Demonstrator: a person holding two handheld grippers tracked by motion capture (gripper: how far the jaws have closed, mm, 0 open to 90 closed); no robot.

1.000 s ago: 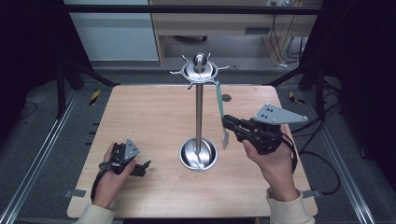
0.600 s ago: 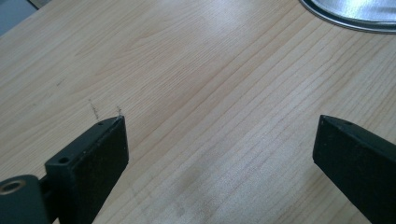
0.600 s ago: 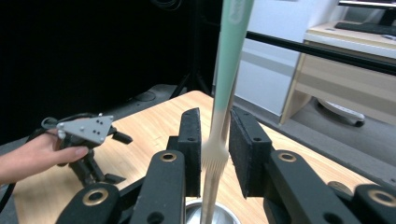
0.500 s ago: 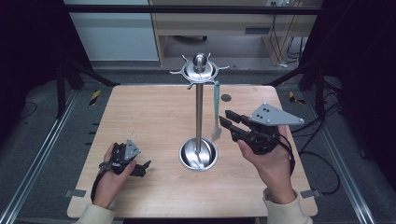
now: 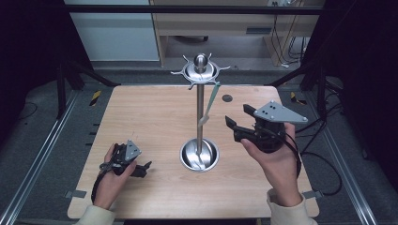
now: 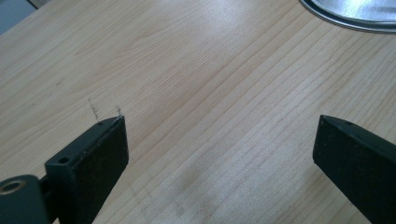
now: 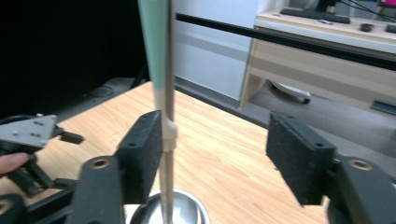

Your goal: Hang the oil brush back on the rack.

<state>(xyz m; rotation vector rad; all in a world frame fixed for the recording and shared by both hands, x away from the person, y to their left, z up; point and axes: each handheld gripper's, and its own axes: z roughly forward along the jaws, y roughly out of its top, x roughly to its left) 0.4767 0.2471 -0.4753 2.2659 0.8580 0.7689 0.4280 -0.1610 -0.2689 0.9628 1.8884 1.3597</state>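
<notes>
Spatula [image 5: 210,104] hangs free on the stand [image 5: 200,101] now that the right tool [image 5: 233,127], jaws released, has backed off; left tool [image 5: 141,169] rests open on the counter [image 5: 141,117].

Black tongs [image 5: 233,128] (grey screwed plate), cream sleeves [image 5: 286,213].

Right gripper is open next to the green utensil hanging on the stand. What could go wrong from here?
1. The mint-green utensil hangs close against the steel pole; the right gripper, with jaws open, might clamp pole and utensil together.
2. The utensil hangs freely from a hook on the top ring; a nudge could make it swing or slip off.
3. The stand's round base looks small for its height; a sideways pull may tip it.
</notes>
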